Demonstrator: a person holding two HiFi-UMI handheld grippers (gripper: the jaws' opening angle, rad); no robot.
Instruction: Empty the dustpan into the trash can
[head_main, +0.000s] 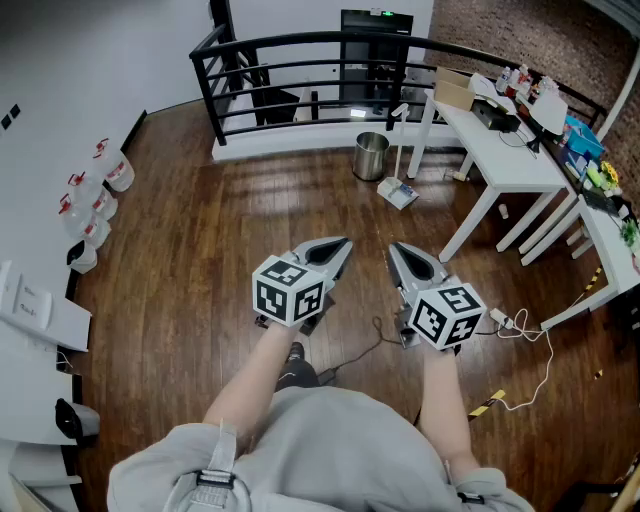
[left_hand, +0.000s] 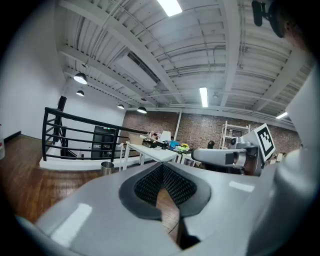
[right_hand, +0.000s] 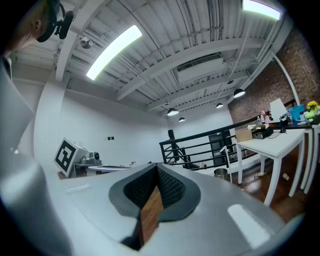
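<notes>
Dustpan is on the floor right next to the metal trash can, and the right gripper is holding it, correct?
Not quite. The dustpan is on the floor next to the metal trash can, but the right gripper is not holding it: the right gripper view shows its jaws shut on nothing.

I can't read any writing from here. The jugs (head_main: 95, 195) by the left wall carry red labels, too small for me to make out (same for the bottles (head_main: 522, 80) on the white table (head_main: 500, 152)). The cubes on my left gripper (head_main: 343, 244) and right gripper (head_main: 394, 249) show only black-and-white square patterns, no letters or digits.
</notes>
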